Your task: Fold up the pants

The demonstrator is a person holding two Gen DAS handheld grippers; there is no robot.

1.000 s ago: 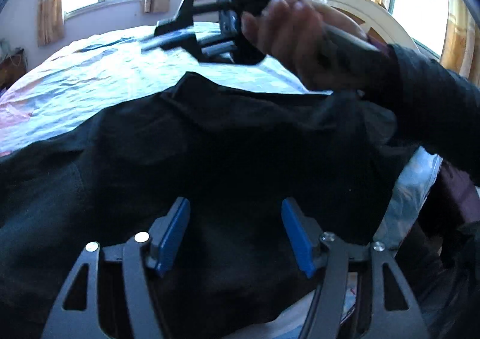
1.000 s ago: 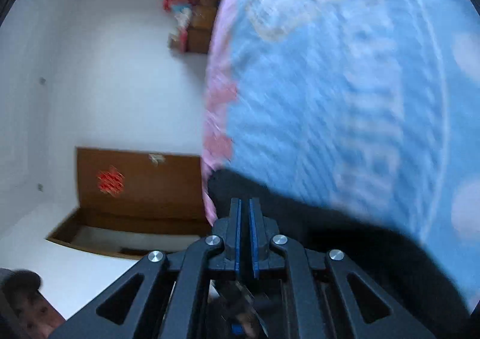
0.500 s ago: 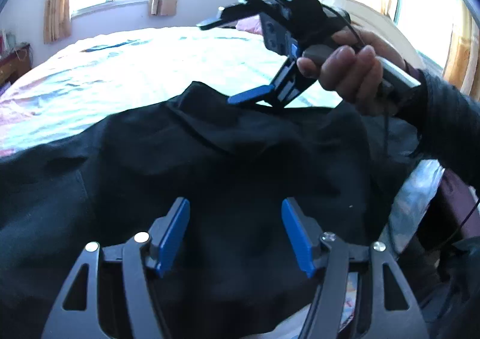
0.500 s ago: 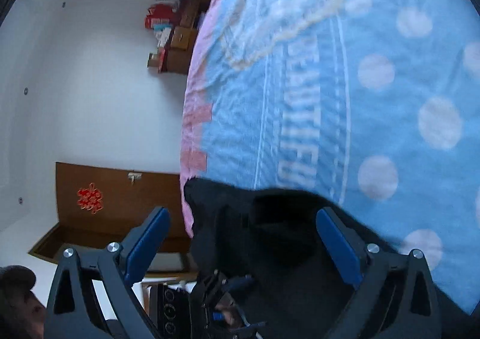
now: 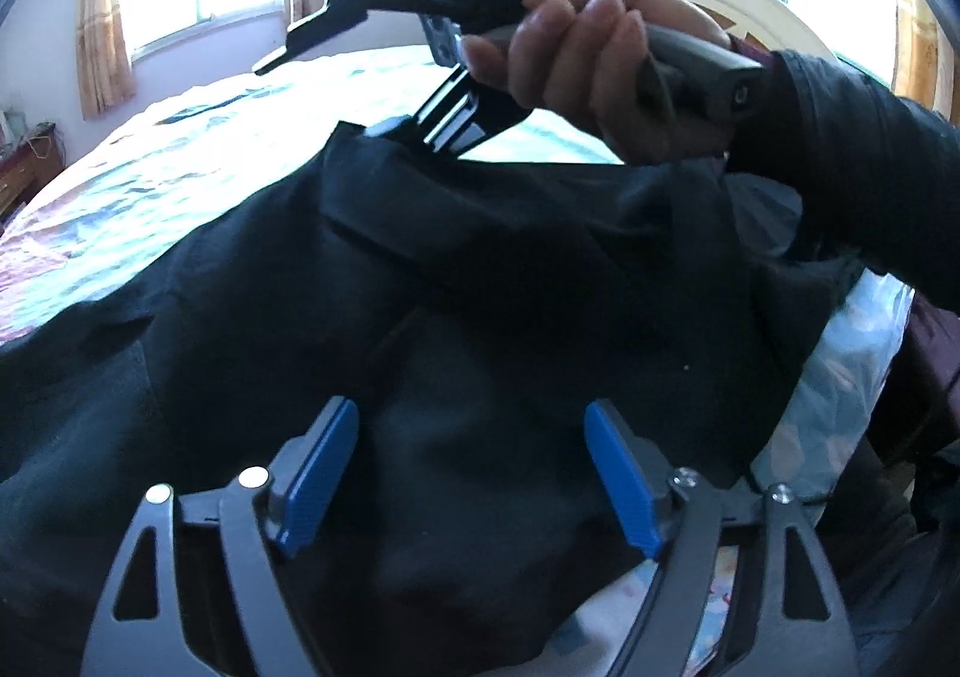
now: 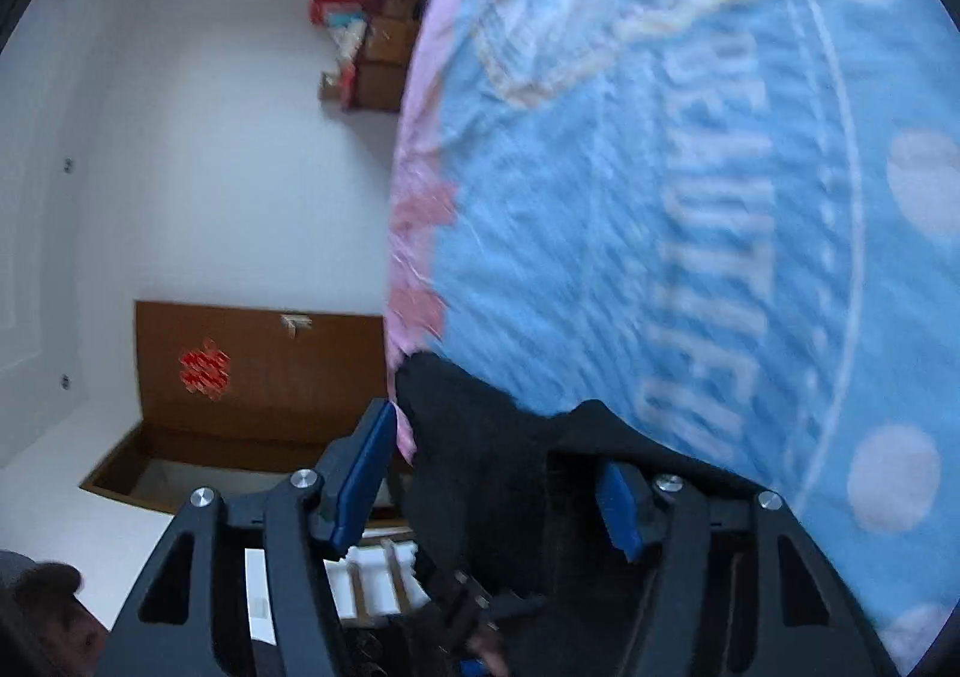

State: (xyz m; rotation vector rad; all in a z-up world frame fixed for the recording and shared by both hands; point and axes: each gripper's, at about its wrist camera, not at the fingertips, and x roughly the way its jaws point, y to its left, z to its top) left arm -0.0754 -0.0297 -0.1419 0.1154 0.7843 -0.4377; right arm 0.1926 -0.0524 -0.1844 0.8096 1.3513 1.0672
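Here, bed (image 5: 180,149) fills both views, covered by a blue bedspread (image 6: 690,197) with white dots, pink edge and big white lettering, too blurred to read. Black pants (image 5: 480,317) lie spread over the near side of the bed, one bunched fold raised at the far edge.

Left gripper (image 5: 471,473) hangs over the pants, tilted down, jaws wide and opening; dark cloth shows between the blue pads, but they don't press on it.

Right gripper (image 6: 498,485) is rolled on its side, so the bed looks vertical in its own view. Its jaws are part-open and closing, with the pants' raised edge between them; the right-hand pad is half buried in cloth, the left-hand pad stands clear, so no grip yet. In the left wrist view the lower finger meets that raised fold and the upper finger sticks out above the bed.

Hand (image 5: 588,65) in a dark sleeve (image 5: 852,185) wraps the right gripper's grey handle.

Brown door (image 6: 258,377) carries a red ornament (image 6: 204,368), unreadable.
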